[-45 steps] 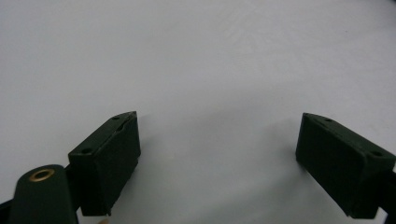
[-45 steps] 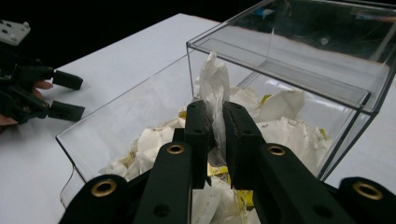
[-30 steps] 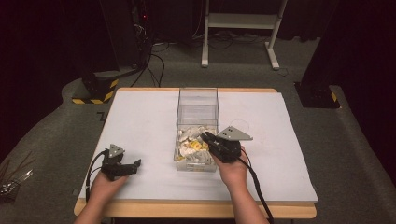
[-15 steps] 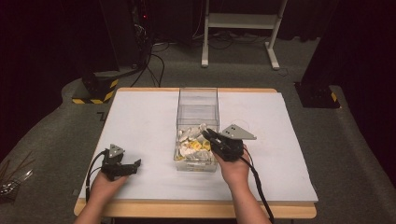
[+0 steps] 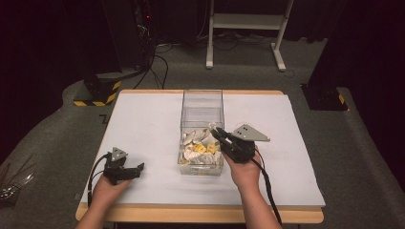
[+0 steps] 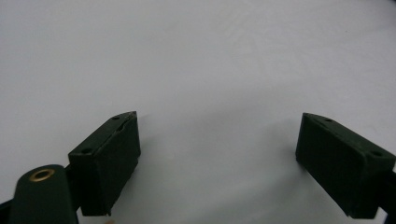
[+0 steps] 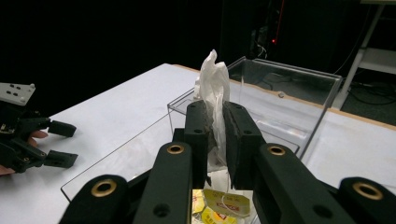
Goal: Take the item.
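A clear plastic box [image 5: 202, 93] stands mid-table, with a heap of white tea bags with yellow tags [image 5: 197, 147] at its near end. My right gripper [image 5: 217, 133] hovers over the box's near right side, shut on a white tea bag [image 7: 214, 79]. The bag sticks up above the jaws, and its yellow tag [image 7: 227, 201] dangles beneath the right gripper [image 7: 215, 110]. My left gripper [image 5: 138, 170] rests on the white table near the front left. The left gripper [image 6: 219, 135] is open, with only bare tabletop between its jaws.
The white tabletop [image 5: 143, 124] has a wooden front edge [image 5: 191, 213]. Dark floor, cables and a white stand [image 5: 246, 21] lie beyond the table. From the right gripper view the left gripper [image 7: 65, 143] sits far off to the left.
The right gripper has edged slightly upward over the box with the tea bag still pinched. The left hand has kept still.
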A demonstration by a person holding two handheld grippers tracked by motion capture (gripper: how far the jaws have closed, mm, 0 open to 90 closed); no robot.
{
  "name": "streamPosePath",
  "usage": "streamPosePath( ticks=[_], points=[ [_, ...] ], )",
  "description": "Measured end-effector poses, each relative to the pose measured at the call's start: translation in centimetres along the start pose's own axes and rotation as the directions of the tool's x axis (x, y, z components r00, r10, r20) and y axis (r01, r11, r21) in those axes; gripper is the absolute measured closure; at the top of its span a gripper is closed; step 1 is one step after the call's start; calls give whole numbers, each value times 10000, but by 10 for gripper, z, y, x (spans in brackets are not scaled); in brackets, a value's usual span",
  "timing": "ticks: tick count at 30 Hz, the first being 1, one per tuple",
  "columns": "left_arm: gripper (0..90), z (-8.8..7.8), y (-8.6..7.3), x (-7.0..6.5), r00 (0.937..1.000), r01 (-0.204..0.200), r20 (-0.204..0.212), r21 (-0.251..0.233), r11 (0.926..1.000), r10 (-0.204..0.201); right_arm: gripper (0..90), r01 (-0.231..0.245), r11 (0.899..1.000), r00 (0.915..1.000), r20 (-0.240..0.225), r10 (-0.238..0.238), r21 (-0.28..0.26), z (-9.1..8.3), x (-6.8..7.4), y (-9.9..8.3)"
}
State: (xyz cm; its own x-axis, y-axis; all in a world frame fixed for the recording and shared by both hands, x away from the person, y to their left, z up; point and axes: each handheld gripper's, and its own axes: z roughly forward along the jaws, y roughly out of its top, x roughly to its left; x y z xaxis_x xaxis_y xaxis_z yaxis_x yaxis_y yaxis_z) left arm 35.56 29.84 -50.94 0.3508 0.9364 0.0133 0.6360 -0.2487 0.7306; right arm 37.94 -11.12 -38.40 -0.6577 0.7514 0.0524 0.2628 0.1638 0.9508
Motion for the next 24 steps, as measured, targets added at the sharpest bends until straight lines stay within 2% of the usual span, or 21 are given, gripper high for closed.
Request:
streamPosePath(
  ticks=[13, 24],
  points=[
    [140, 0, 0, 0, 10000, -4, -3, 1, 10000, 4, 805, -17, 10000, 9988, 480, 20, -63, -12, -13, 4],
    [140, 0, 0, 0, 10000, -7, -5, -4, 10000, 7, 805, -93, 9999, 9963, 857, 85, 98, -19, -24, 1]
  ],
)
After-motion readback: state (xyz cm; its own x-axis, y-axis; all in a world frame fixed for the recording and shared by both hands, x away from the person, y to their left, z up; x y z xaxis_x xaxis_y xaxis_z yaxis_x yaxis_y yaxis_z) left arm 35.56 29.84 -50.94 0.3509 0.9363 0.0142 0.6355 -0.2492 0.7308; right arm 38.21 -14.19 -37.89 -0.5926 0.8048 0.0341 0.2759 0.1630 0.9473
